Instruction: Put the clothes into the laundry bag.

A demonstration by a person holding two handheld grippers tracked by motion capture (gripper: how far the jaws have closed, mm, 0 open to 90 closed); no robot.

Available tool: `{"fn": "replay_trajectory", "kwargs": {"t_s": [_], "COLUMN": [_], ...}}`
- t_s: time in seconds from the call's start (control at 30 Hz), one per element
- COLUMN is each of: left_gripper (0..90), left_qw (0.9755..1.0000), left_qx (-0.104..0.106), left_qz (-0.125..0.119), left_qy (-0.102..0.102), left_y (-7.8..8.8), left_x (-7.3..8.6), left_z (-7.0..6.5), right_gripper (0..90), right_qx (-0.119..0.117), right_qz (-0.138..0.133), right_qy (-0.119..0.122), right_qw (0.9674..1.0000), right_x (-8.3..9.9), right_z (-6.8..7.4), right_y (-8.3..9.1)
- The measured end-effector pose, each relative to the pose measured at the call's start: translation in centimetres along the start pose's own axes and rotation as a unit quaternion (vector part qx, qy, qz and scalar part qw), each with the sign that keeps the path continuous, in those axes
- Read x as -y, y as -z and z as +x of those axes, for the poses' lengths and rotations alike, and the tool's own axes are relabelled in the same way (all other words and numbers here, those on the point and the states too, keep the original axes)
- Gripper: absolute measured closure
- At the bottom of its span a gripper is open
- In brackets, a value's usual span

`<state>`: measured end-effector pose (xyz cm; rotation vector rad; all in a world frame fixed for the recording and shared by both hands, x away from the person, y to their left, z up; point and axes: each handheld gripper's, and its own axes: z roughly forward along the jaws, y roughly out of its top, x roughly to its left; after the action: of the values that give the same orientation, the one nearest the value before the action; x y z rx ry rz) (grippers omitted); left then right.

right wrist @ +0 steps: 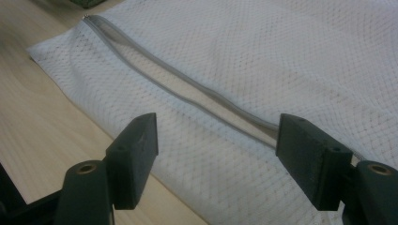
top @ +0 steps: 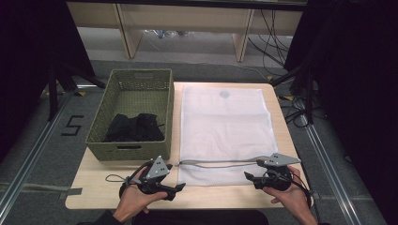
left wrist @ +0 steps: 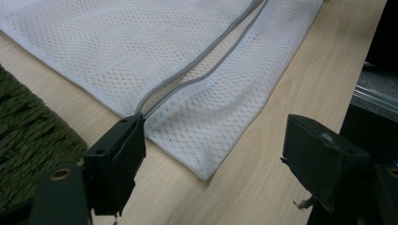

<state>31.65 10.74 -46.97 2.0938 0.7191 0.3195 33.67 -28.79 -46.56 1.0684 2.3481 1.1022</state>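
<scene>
A white mesh laundry bag lies flat on the wooden table, its grey zipper running along the near edge and standing partly apart. My left gripper is open just off the bag's near left corner, with nothing between its jaws. My right gripper is open at the bag's near right part; the mesh and the zipper lie under its spread jaws. A green woven basket to the left of the bag holds dark clothing.
The basket's wall stands close by my left gripper. The table's near edge lies just behind both hands. Beyond the table are floor rails, black stands with cables, and a wooden frame at the back.
</scene>
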Motion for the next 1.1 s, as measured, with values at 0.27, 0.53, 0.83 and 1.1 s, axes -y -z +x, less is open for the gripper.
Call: {"fn": "replay_trajectory", "kwargs": {"t_s": [0.27, 0.53, 0.83, 1.1], "left_gripper": [21.4, 21.4, 21.5, 21.5], "left_qw": [1.0, 1.0, 0.9999, 1.0], "left_qx": [0.002, 0.001, 0.007, 0.004], "left_qz": [0.003, 0.003, 0.003, 0.004], "left_qy": [-0.004, -0.006, -0.006, -0.007], "left_y": [0.0, 0.0, -0.1, -0.3], "left_x": [0.0, 0.0, -0.1, 0.0], "left_z": [0.0, -0.1, 0.0, 0.0], "right_gripper": [31.5, 32.7, 37.1, 39.5], "right_qx": [0.003, 0.013, 0.059, 0.09], "right_qz": [-0.004, 0.0, 0.015, 0.07], "right_qy": [0.002, 0.006, 0.04, 0.067], "right_qw": [1.0, 0.9999, 0.9973, 0.9912], "right_x": [0.0, 0.1, -0.1, 0.0], "right_z": [0.0, -0.2, -2.2, -4.3], "right_y": [0.0, 0.1, -0.5, -1.7]}}
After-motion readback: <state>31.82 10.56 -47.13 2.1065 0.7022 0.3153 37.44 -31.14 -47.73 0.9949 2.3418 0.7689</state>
